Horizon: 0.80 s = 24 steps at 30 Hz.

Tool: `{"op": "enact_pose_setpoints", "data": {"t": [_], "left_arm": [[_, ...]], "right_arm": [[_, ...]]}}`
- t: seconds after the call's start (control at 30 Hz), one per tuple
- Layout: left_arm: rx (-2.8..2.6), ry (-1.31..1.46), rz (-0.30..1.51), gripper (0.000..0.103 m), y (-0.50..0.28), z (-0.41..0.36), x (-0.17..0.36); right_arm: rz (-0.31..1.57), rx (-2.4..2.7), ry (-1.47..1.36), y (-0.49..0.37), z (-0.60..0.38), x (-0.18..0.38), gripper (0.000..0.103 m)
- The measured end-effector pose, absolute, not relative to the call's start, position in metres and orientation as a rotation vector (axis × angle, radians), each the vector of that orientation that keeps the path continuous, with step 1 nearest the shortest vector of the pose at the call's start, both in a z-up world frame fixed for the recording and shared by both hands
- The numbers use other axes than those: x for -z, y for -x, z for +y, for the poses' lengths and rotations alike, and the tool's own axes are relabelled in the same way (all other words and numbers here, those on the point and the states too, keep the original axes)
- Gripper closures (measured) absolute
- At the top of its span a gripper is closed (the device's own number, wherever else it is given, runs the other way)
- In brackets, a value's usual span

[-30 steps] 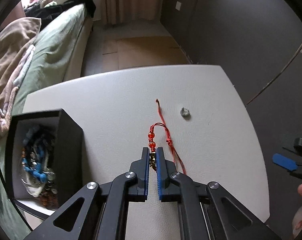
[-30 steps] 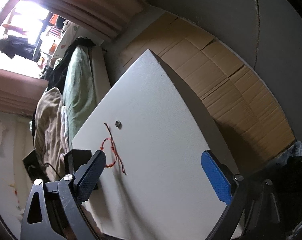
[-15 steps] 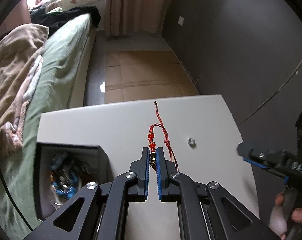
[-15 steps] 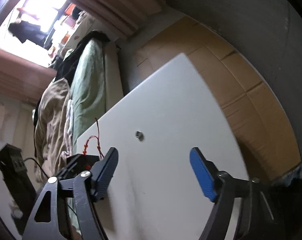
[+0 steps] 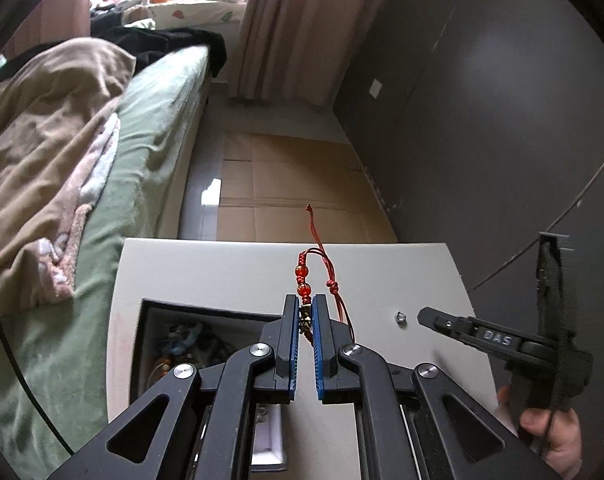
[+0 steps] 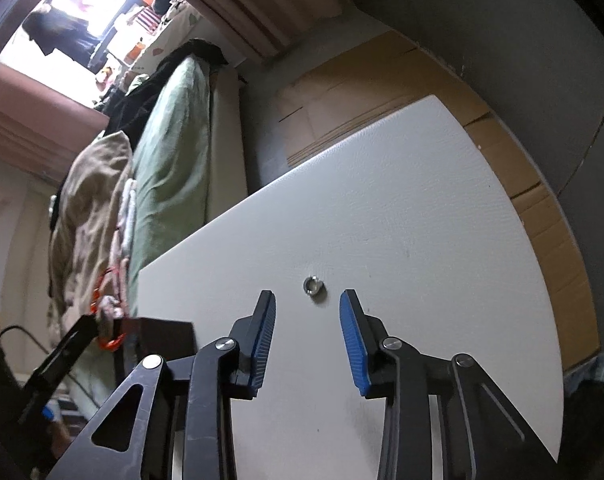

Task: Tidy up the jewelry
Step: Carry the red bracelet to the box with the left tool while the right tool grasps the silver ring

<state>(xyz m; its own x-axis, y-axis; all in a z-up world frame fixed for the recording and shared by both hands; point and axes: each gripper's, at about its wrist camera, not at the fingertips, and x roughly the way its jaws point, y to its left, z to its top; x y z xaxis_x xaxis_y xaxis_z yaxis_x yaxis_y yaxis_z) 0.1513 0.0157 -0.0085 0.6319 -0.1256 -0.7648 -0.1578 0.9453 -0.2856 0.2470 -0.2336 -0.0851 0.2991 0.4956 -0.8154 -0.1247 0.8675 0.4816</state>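
My left gripper (image 5: pixel 306 302) is shut on a red cord bracelet (image 5: pixel 304 280) with red beads and holds it in the air above the white table (image 5: pixel 221 272), just right of the open black jewelry box (image 5: pixel 205 312). The box holds several pieces. A small silver ring (image 6: pixel 313 285) lies on the table; it also shows in the left wrist view (image 5: pixel 400 317). My right gripper (image 6: pixel 306 300) is open, its fingertips on either side of the ring, just short of it. It also shows in the left wrist view (image 5: pixel 434 318).
A bed with a green sheet (image 5: pixel 133 152) and a beige blanket (image 5: pixel 41 128) runs along the table's left side. Flattened cardboard (image 5: pixel 293 184) covers the floor beyond the table. A dark wall (image 5: pixel 482 120) stands to the right.
My left gripper has lifted the bracelet off the table and carried it left toward the box. My right gripper has moved in to the ring and narrowed its opening.
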Motion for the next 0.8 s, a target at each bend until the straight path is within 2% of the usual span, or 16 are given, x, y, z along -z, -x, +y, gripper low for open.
{"op": "enact_pose_setpoints", "data": {"t": [0.17,0.6,0.67,0.8], "left_arm": [[-0.008,0.415,0.872,0.097,-0.145,0.042,0.012],[0.043,0.499,0.887,0.097,-0.122,0.081,0.022],[0.051,0.499,0.9,0.097,-0.119,0.085,0.023],[0.079,0.496,0.924,0.097,-0.111,0.088,0.024]], "right_arm": [[1.185,-0.362,-0.257,-0.249,-0.215,0.092,0.083],[1.078,-0.204,0.108,-0.238,-0.162,0.092,0.083],[1.067,-0.202,0.127,-0.236,-0.159,0.091,0.088],[1.081,-0.212,0.096,-0.235,-0.162,0.089,0.088]]}}
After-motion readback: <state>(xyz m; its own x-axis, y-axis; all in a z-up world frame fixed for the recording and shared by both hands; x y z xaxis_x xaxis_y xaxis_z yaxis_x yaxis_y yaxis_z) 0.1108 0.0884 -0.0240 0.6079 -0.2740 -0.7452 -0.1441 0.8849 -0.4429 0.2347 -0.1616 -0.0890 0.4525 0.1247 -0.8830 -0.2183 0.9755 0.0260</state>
